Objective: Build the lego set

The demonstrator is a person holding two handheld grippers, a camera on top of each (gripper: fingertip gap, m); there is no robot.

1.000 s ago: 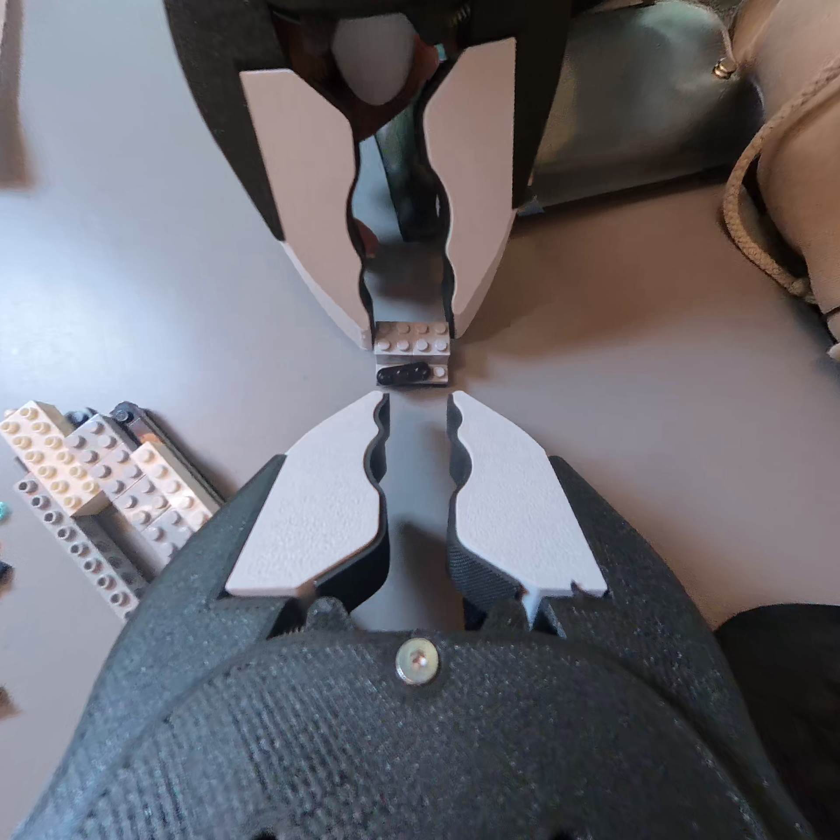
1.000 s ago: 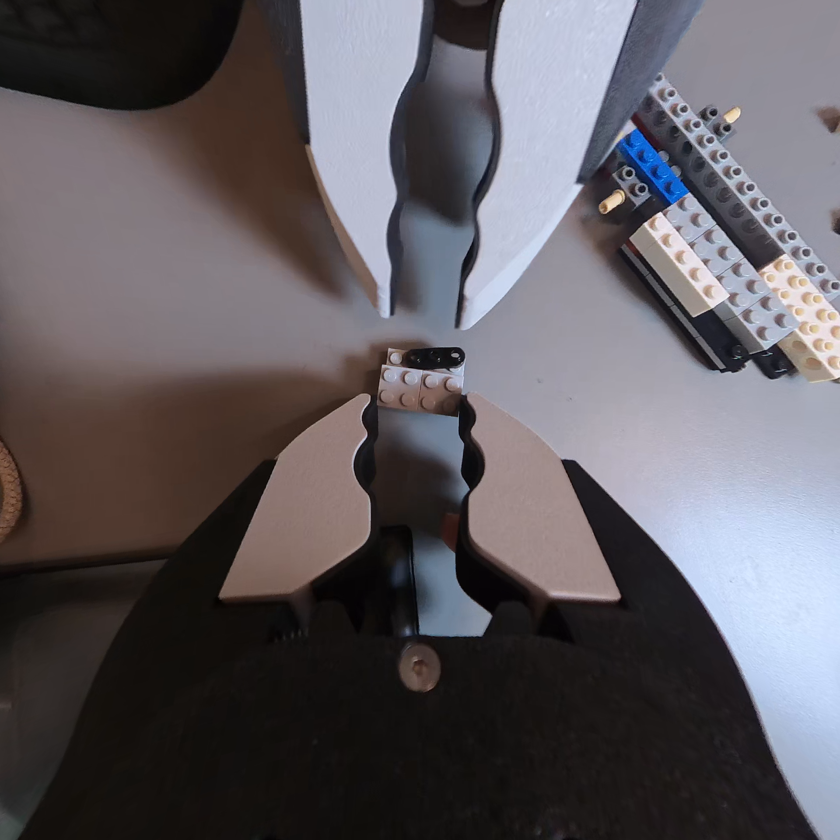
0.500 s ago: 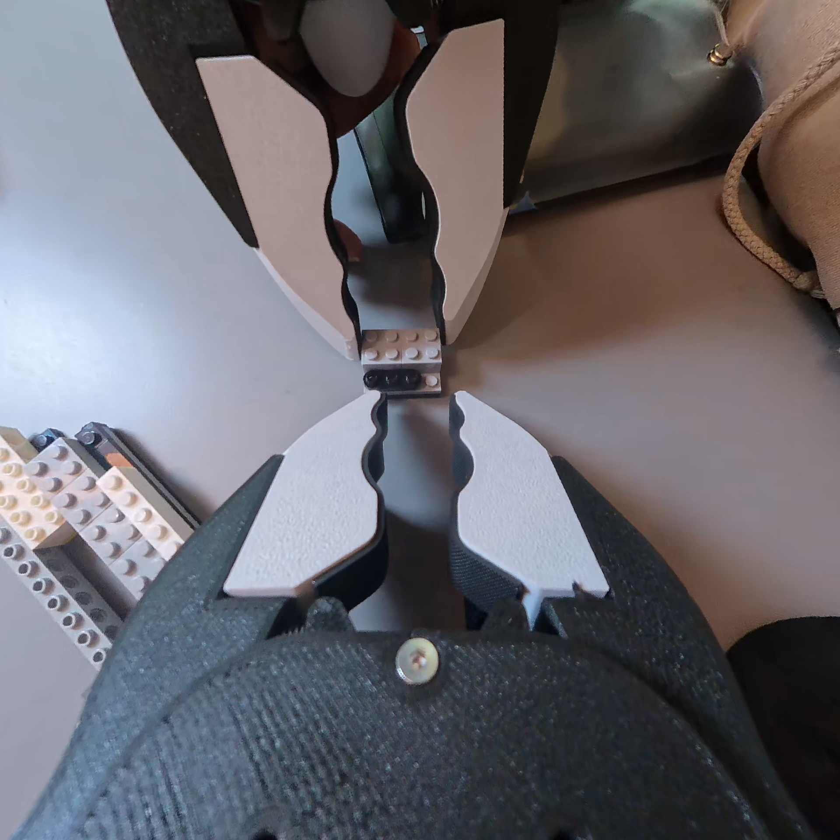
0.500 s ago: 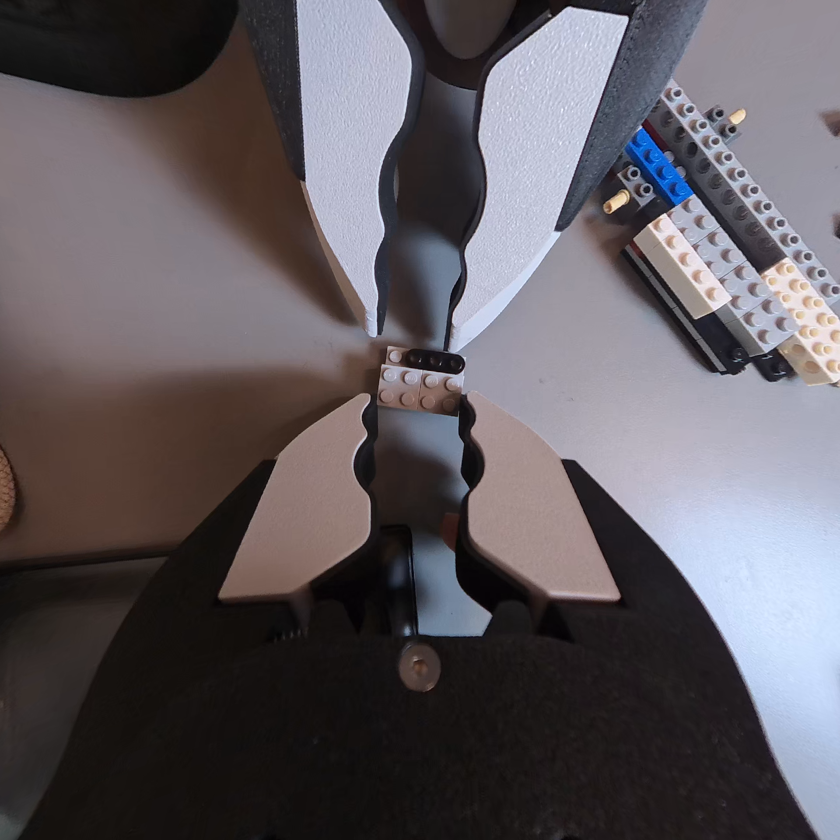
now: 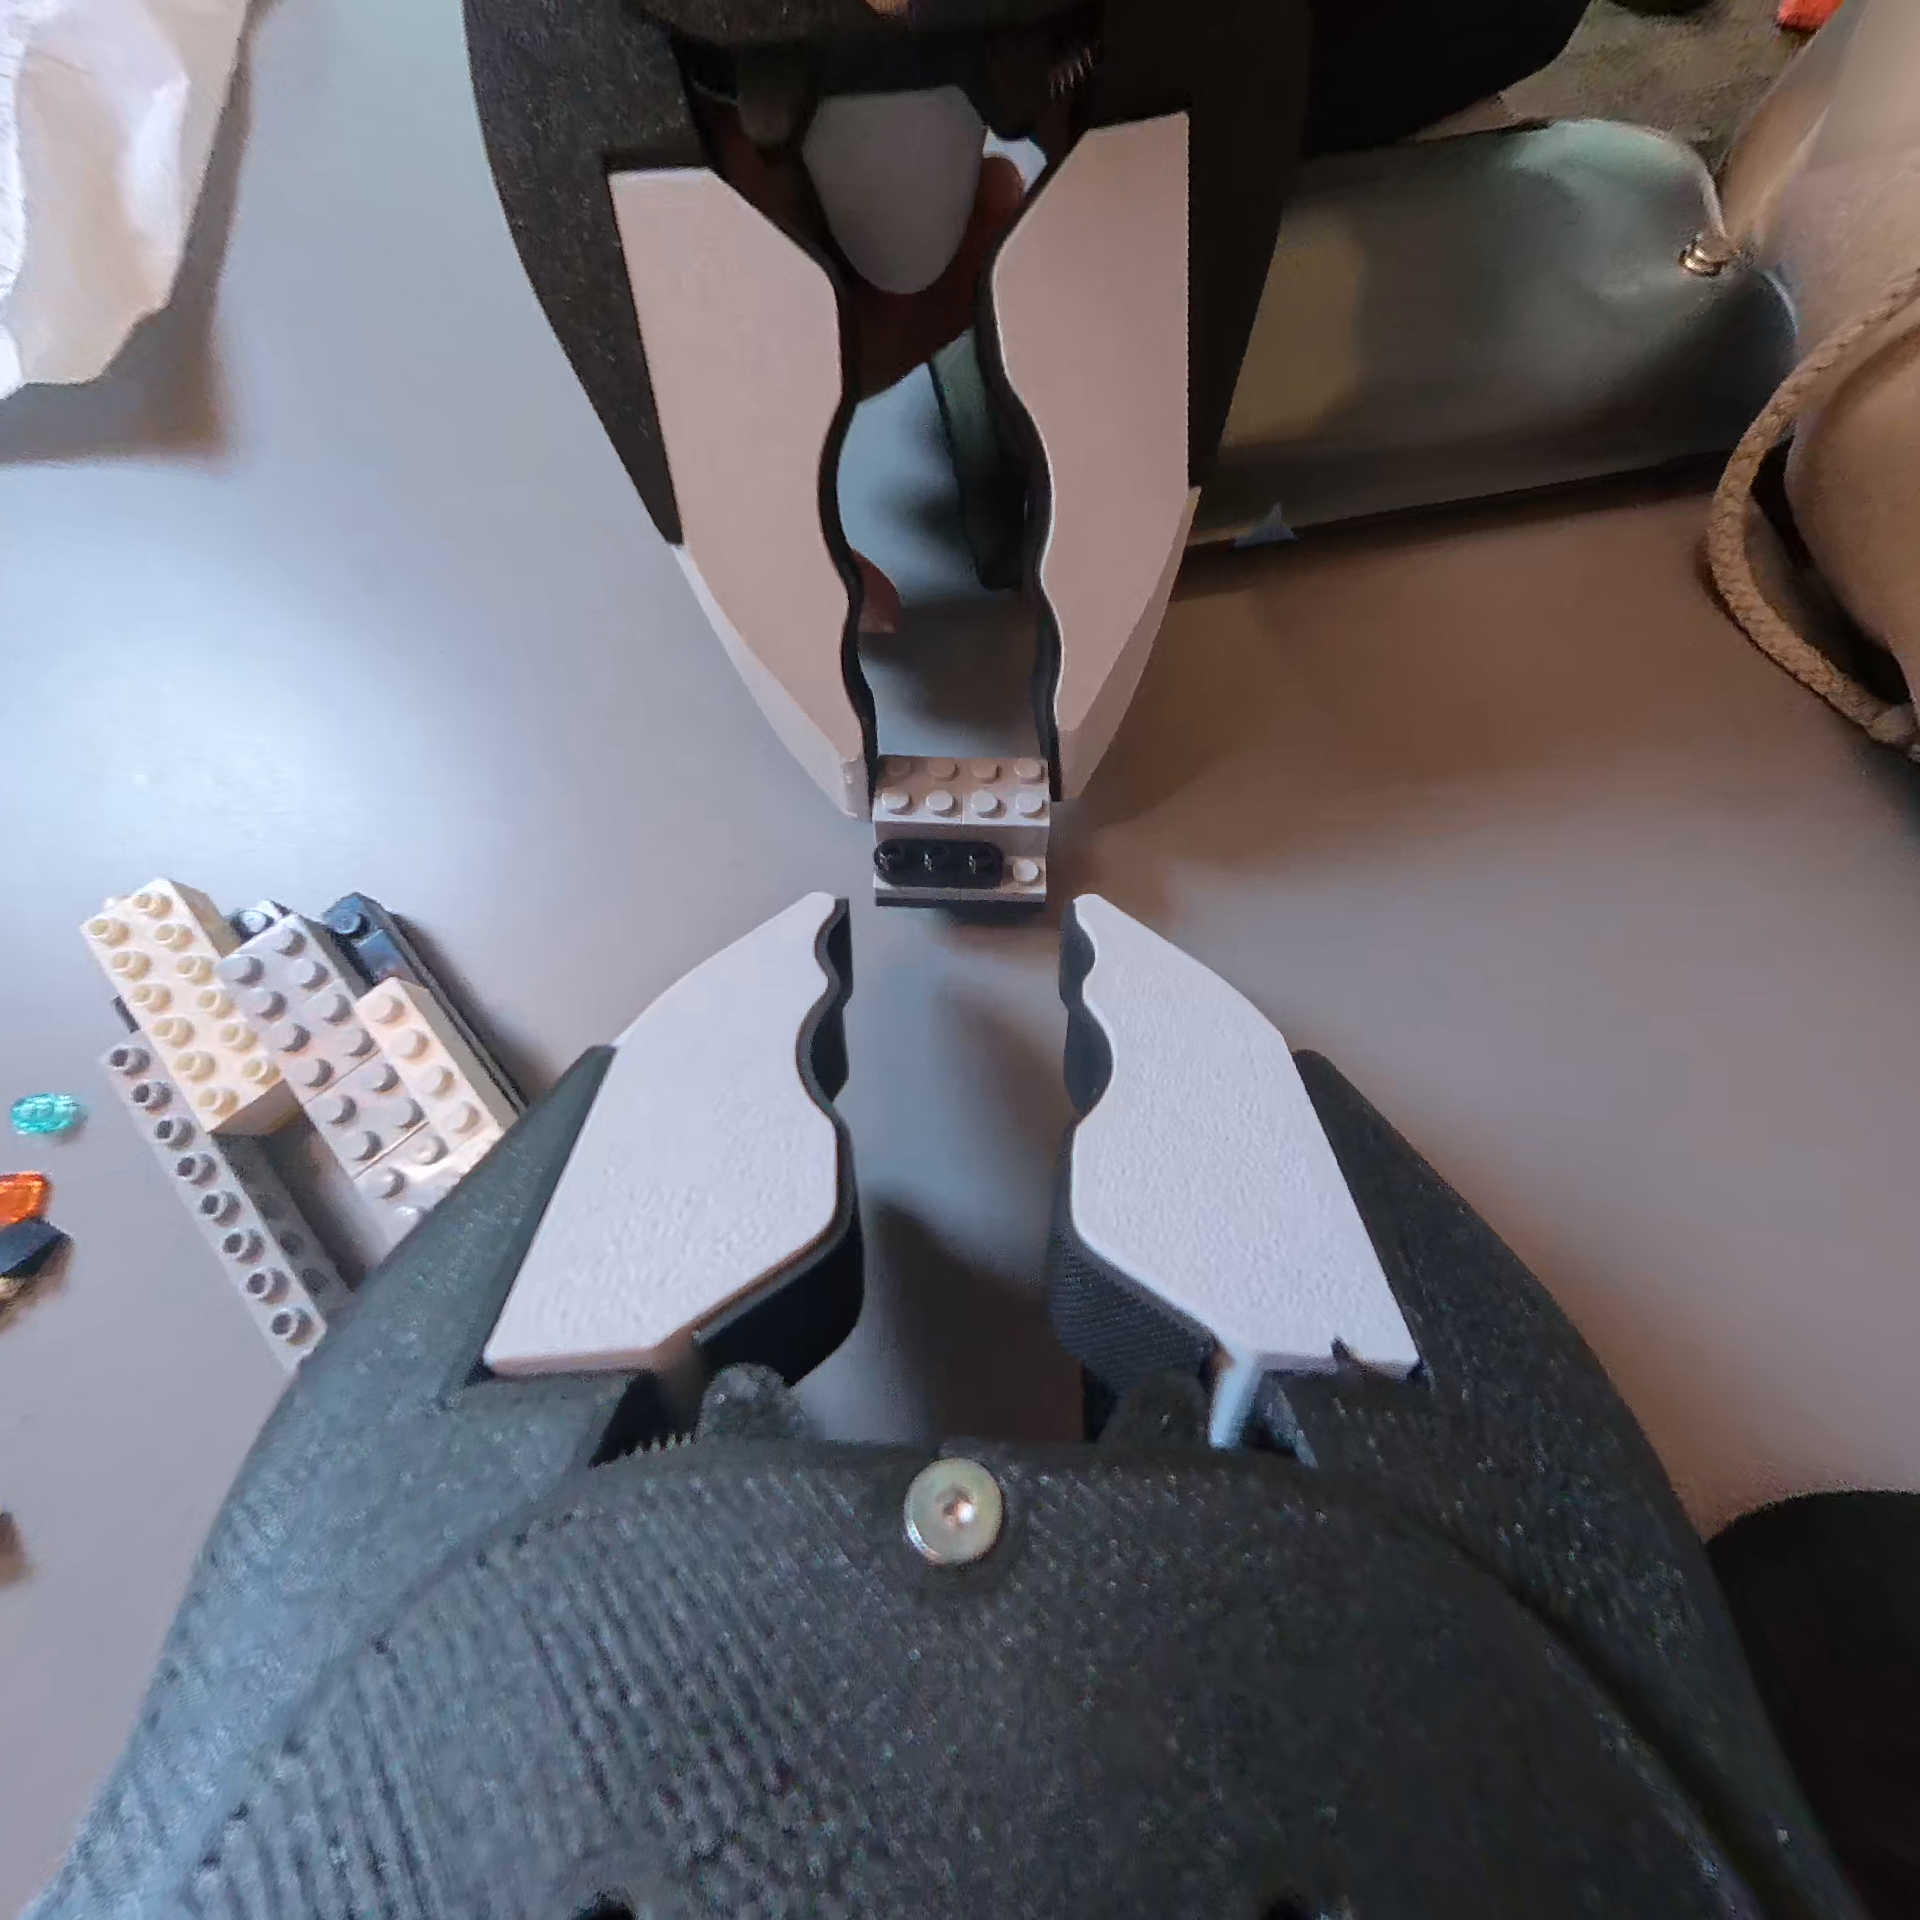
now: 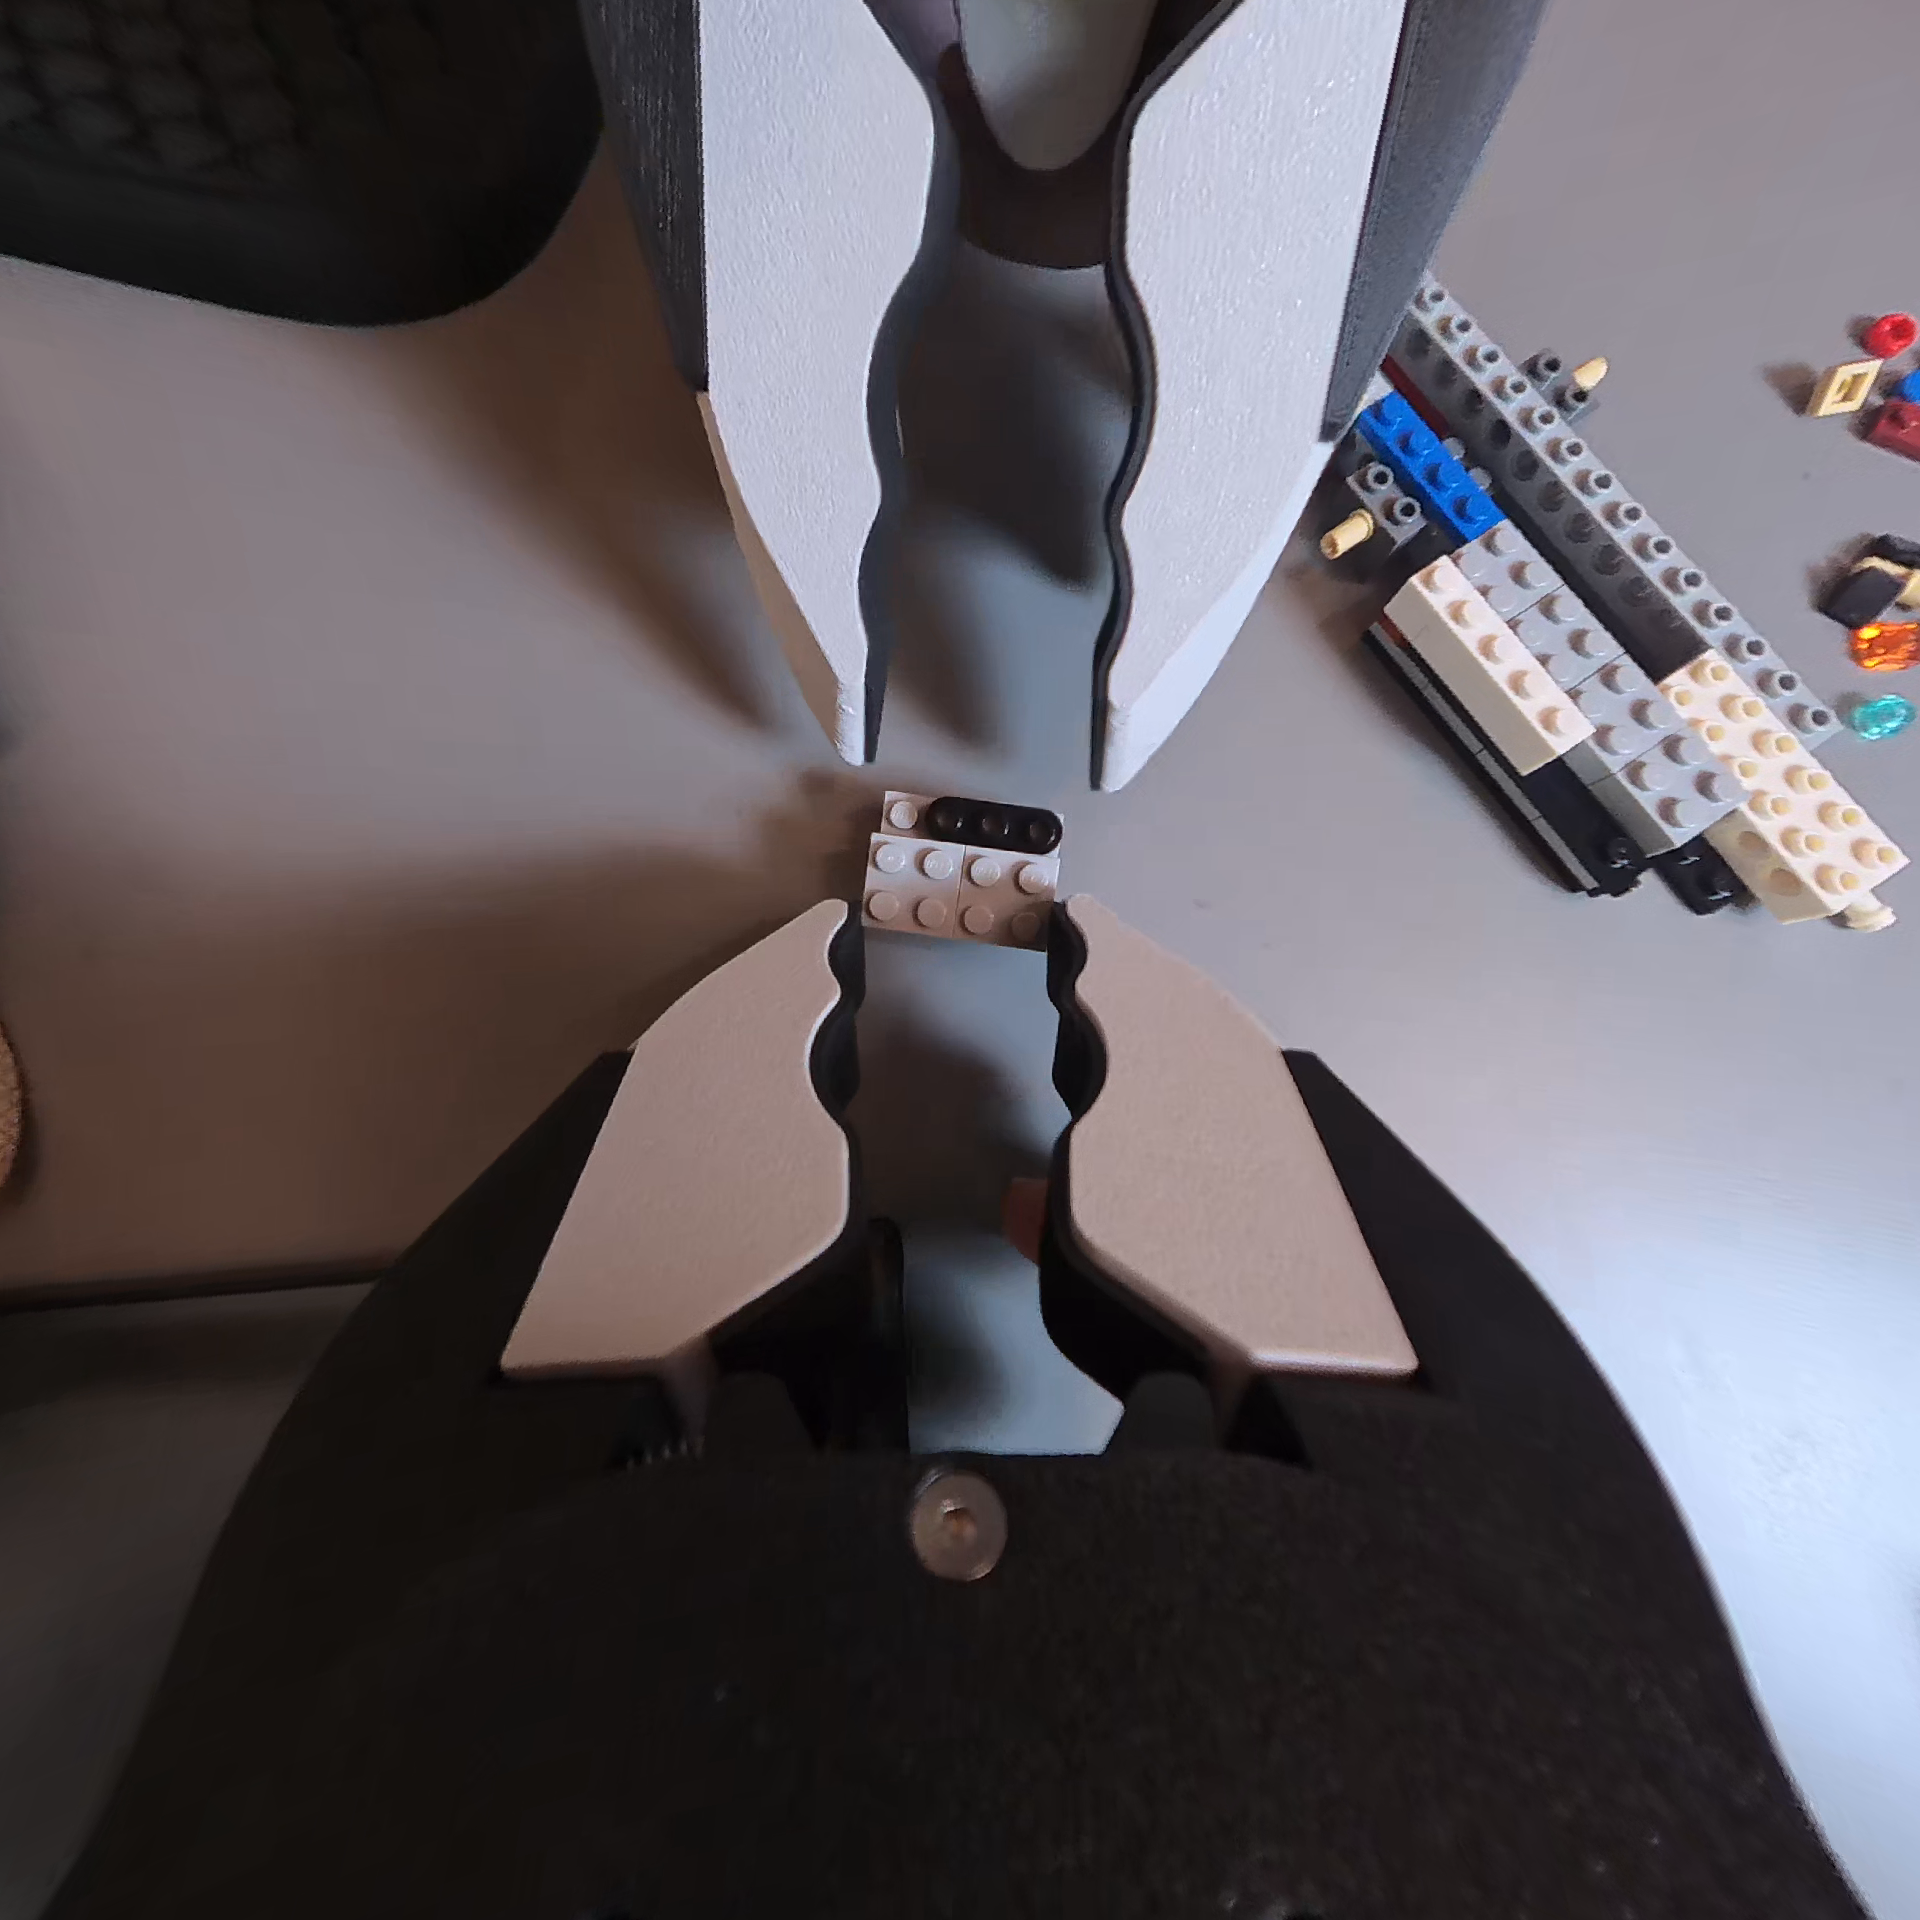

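Right wrist view shows the right gripper point(image 6: 956, 925) clamped on the near end of a small grey plate assembly point(image 6: 961, 878), its tips touching either side. A black rounded plate point(image 6: 995, 826) sits on the assembly's far row, toward 12 o'clock. The left gripper point(image 6: 982, 764) faces it from 12 o'clock with its jaws apart, tips just short of the black piece and not touching it.

Left wrist view gives the reverse: the left gripper point(image 5: 956, 914) stands spread and empty, the assembly point(image 5: 961, 831) just beyond its tips at 12 o'clock on the grey table point(image 5: 1455, 935).

The step in hand looks like seating the black plate. To do it well, the right gripper should hold the assembly flat and level, while the left presses straight down on the black plate, not sideways, lest the small stack twist out of the grip.

A larger partial build point(image 6: 1621, 665) lies at 2 o'clock, with loose small pieces point(image 6: 1881, 644) beyond it.
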